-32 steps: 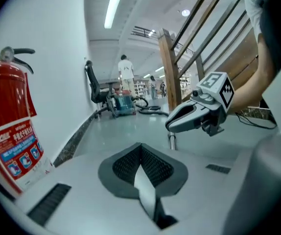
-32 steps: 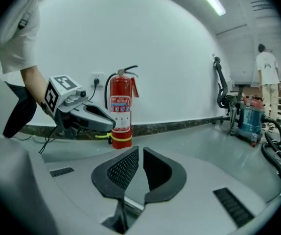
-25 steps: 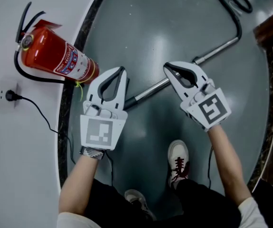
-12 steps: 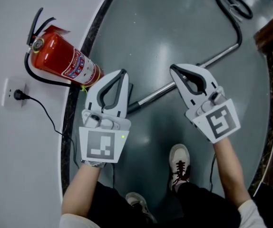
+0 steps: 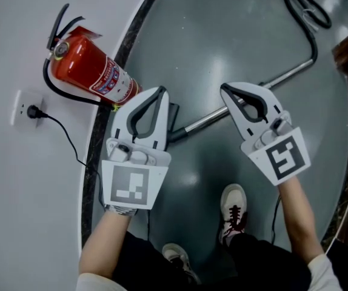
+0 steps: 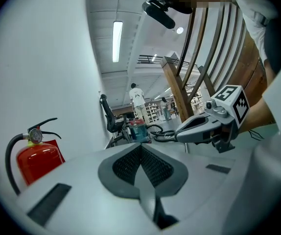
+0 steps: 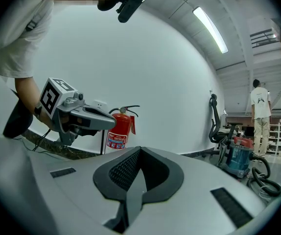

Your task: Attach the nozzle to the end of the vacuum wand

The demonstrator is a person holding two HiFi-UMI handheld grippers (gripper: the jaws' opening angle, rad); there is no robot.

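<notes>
Across the middle of the head view the vacuum wand (image 5: 292, 70) lies on the grey floor (image 5: 222, 35), running from the upper right down to a dark end piece (image 5: 173, 115) just beside the left tool (image 5: 159, 91); whether that piece is the nozzle, and whether it is already seated, I cannot tell, since the tool partly covers it. Both tools are held above the wand; the left tool is clenched on nothing, and the right tool (image 5: 225, 89) is likewise clenched and empty, as each gripper view shows its pads together.

Risks, as I judge them: the wand is a smooth round tube, so a pinch off its centre could make it roll or slip away; a push on the end piece that is not in line with the tube could jam it askew; the black hose (image 5: 307, 14) at upper right may drag on the wand when it is lifted; the fire extinguisher (image 5: 92, 74) at upper left stands near the left tool and could be knocked.
</notes>
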